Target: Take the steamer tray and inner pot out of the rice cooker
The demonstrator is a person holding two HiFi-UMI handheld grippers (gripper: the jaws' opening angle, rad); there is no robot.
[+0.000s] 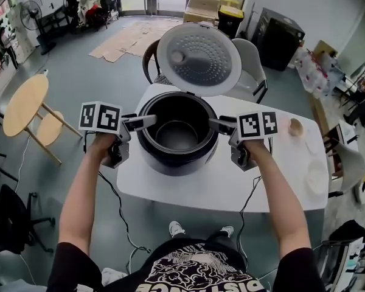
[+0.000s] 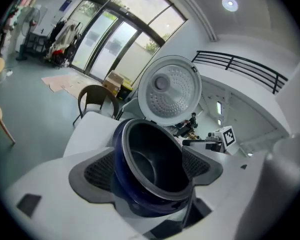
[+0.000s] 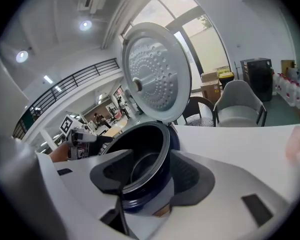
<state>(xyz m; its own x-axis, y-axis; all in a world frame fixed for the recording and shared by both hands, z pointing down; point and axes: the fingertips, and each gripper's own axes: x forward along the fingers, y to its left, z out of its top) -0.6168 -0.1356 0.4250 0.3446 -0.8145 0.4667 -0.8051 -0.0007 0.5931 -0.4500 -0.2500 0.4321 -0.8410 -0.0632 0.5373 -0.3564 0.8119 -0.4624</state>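
We see the rice cooker (image 1: 173,160) with a glossy plastic shell, and the inner pot (image 1: 177,134) looks like dark matt metal with a smooth rim. The inside of the lid (image 1: 199,58) is dull pale metal, covered with small dimples. The table (image 1: 225,187) is smooth and matt. The left gripper (image 2: 150,169) has ribbed matt pads (image 2: 100,171) set in smooth plastic.

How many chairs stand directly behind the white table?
2. A dark brown round-backed chair stands behind the open grey rice cooker lid on its left; a light grey shell chair on its right. The lid may hide more.
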